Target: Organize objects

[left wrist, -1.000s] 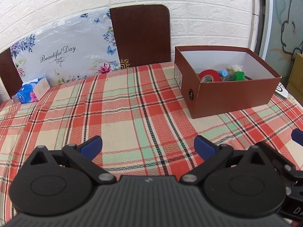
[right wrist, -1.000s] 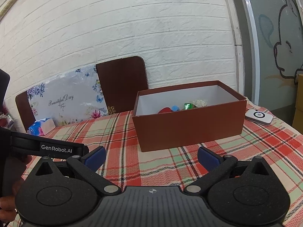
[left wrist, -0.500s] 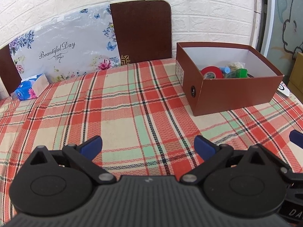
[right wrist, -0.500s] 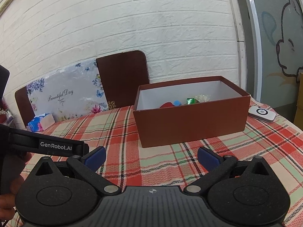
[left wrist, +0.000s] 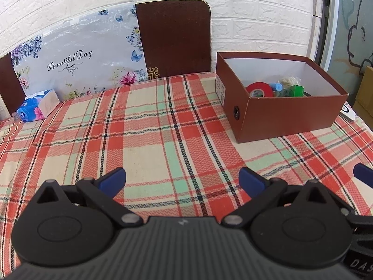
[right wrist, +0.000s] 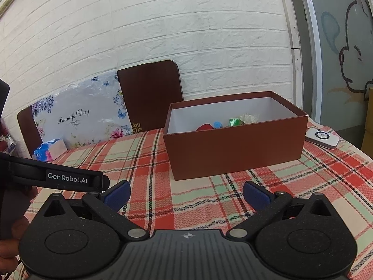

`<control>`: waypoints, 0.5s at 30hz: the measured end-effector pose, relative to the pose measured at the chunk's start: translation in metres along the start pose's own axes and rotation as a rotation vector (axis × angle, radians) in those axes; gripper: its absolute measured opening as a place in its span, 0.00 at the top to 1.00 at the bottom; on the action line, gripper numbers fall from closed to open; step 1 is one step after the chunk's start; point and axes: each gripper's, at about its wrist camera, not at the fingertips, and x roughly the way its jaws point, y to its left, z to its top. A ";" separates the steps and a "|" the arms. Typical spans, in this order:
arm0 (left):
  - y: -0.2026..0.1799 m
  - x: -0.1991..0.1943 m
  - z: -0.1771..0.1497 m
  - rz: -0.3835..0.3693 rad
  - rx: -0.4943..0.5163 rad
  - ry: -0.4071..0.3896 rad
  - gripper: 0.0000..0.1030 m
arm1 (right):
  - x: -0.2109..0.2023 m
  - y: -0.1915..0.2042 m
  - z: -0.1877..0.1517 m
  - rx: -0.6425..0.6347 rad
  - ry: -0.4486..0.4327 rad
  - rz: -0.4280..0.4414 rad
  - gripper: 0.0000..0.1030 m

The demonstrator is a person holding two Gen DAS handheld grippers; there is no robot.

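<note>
Left wrist view, nearest first: the left claw point(left wrist: 181, 178) hangs low over the plaid desk point(left wrist: 139, 140) with its blue pads spread wide and nothing between them. The right claw point(right wrist: 186, 192) in its own view is likewise wide open and empty, beside the other tool's black handle. Past both, the cloth lies bare of loose items. Farther on stands the open brown box point(left wrist: 289, 119), holding a red tape roll point(left wrist: 259, 90), a blue cap point(left wrist: 276, 85), a green packet point(left wrist: 296, 90) and a pale bundle point(left wrist: 289, 80). A white device point(right wrist: 322, 137) rests on the desk just beyond the box's right end; a tissue pack point(left wrist: 37, 108) sits at the far left, well apart. Judging by this, the gathering looks nearly or fully done and both tools are between steps. If anything is left, the next move would call for reaching one of those two outliers and closing on it.
</note>
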 end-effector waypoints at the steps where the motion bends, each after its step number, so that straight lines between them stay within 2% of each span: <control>1: 0.000 0.000 0.000 -0.002 -0.001 0.001 0.00 | 0.000 0.000 0.000 -0.001 0.000 0.002 0.01; 15: 0.000 -0.001 -0.002 -0.011 0.002 0.000 0.00 | -0.003 0.004 0.001 -0.018 -0.010 0.004 0.01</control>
